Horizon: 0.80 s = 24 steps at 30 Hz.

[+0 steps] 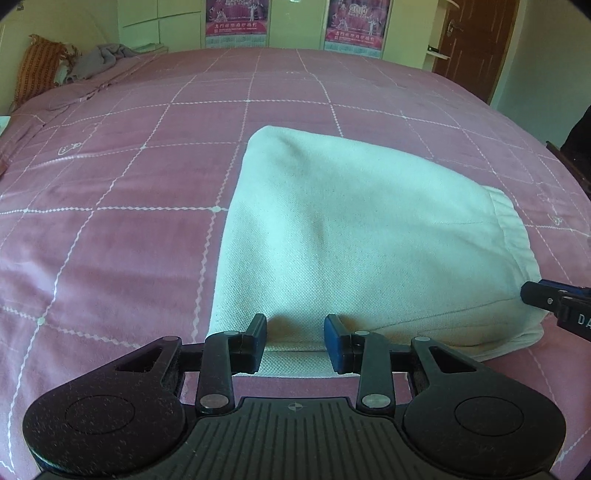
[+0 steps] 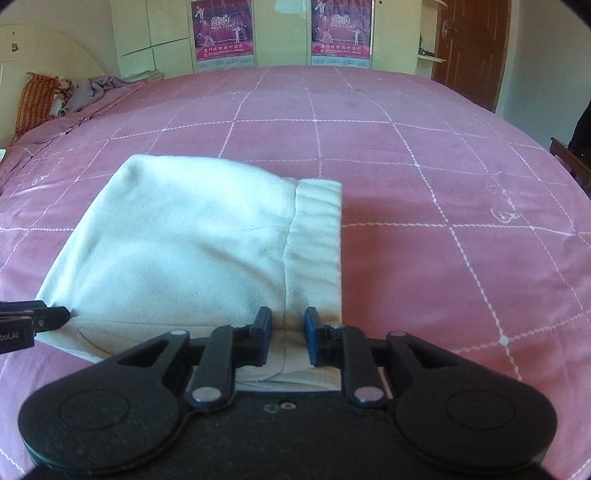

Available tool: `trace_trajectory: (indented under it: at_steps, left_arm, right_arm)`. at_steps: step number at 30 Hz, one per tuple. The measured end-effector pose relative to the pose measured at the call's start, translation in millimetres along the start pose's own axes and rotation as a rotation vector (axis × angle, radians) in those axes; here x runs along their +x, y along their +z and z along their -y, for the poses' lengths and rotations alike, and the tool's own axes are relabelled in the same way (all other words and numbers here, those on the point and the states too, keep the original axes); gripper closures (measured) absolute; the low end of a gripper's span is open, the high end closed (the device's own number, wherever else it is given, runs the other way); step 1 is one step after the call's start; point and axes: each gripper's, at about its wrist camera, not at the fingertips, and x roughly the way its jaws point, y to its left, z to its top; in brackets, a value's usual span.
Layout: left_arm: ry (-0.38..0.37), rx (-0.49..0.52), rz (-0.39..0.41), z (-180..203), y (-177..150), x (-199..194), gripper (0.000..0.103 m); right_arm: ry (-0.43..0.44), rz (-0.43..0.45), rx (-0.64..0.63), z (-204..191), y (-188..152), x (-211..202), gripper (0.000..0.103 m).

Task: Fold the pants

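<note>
Mostly pink grid bedspread [image 1: 129, 184], folded white pants [image 1: 351, 221] (posters [image 2: 223, 33] behind), left gripper [image 1: 294, 343] & right gripper [image 2: 287, 341] both parted, pads off cloth.

Pants [image 1: 369, 229]: white cloth with a fine woven texture, matt; the waistband [image 2: 317, 229] is gathered and ribbed. Bedspread [image 1: 110, 229]: pink cloth, soft and slightly napped, matt, with thin white stitched lines. Left gripper [image 1: 295, 343] and right gripper [image 2: 288, 343]: black plastic, matt and lightly speckled, with ribbed panels; pivot pins of bright metal; blue pads [image 1: 334, 343], smooth. Door [image 2: 472, 48]: brown wood, semi-gloss. Posters [image 2: 223, 33]: glossy paper. Pillow [image 1: 38, 70]: orange patterned cloth.
</note>
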Motion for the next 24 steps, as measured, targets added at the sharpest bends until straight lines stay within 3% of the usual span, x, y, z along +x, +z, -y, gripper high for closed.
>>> trace_trajectory:
  at_steps: [5,9,13,17,24]
  left_arm:
    - [-0.008,-0.076,0.016,-8.7,0.4,-11.7,0.068]
    - [0.002,-0.037,0.031,-5.6,-3.0,-16.8,0.067]
    - [0.004,0.002,-0.031,-3.2,-11.2,2.9,0.067]
    - [0.018,0.024,-0.018,0.2,-12.6,1.2,0.067]
    - [-0.006,-0.026,-0.013,-11.6,-6.9,-20.1,0.067]
  right_arm:
    - [0.008,0.062,0.063,-2.6,-6.3,-22.4,0.082]
    - [-0.011,0.048,0.067,-0.2,-8.9,-20.9,0.082]
    - [-0.033,-0.037,0.040,-2.9,-12.9,-1.9,0.081]
    - [-0.039,-0.046,0.061,-4.0,-11.1,0.7,0.078]
    - [-0.007,-0.020,0.104,1.8,-10.4,-19.8,0.074]
